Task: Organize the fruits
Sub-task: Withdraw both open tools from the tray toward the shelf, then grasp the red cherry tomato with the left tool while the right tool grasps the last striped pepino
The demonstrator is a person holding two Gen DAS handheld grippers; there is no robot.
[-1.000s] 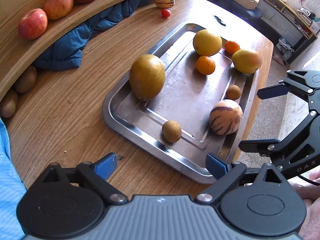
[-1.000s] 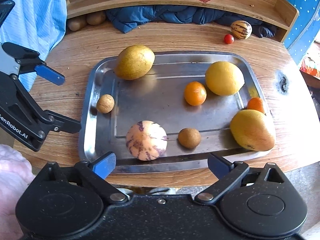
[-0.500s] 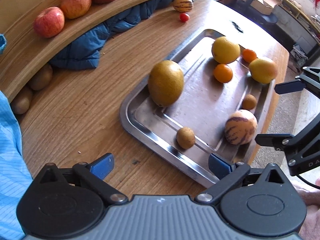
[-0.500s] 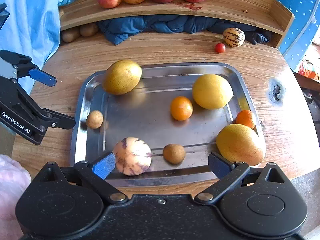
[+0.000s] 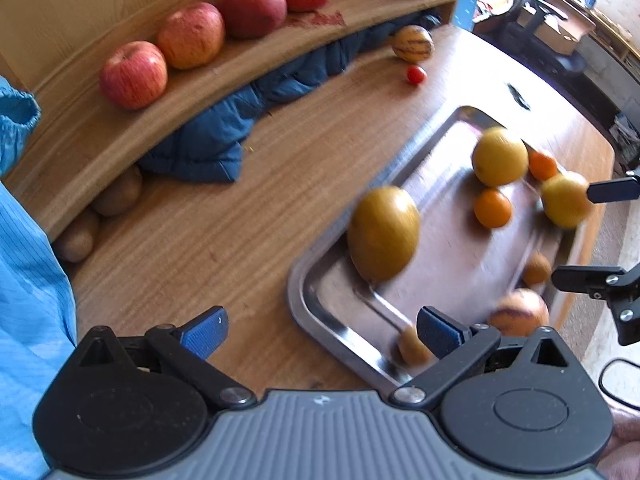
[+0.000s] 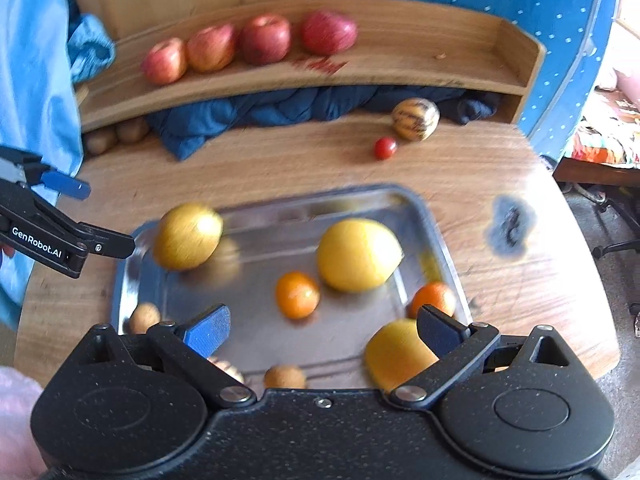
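Note:
A steel tray (image 6: 132, 280) (image 5: 320, 312) on the wooden table holds several fruits: a large yellow-brown fruit (image 6: 188, 236) (image 5: 383, 234), a big yellow citrus (image 6: 358, 255) (image 5: 499, 157), two small oranges (image 6: 297, 294) (image 6: 434, 299), a yellow mango-like fruit (image 6: 396, 354) (image 5: 566, 199), small brown fruits (image 6: 285, 376) and a striped melon (image 5: 518, 312). My left gripper (image 5: 320, 330) is open and empty over the tray's near-left corner. My right gripper (image 6: 322, 330) is open and empty over the tray's near edge.
A raised wooden shelf (image 6: 400, 68) at the back holds several red apples (image 6: 264, 38) (image 5: 190, 40). Below it lie a blue cloth (image 6: 280, 110), brown kiwis (image 5: 116, 196), another striped melon (image 6: 415, 119) and a cherry tomato (image 6: 385, 148). A blue-sleeved arm (image 5: 28, 280) is at left.
Both grippers have moved forward and tilted up towards the shelf; the tray now sits lower in both views. Both stay open and empty.

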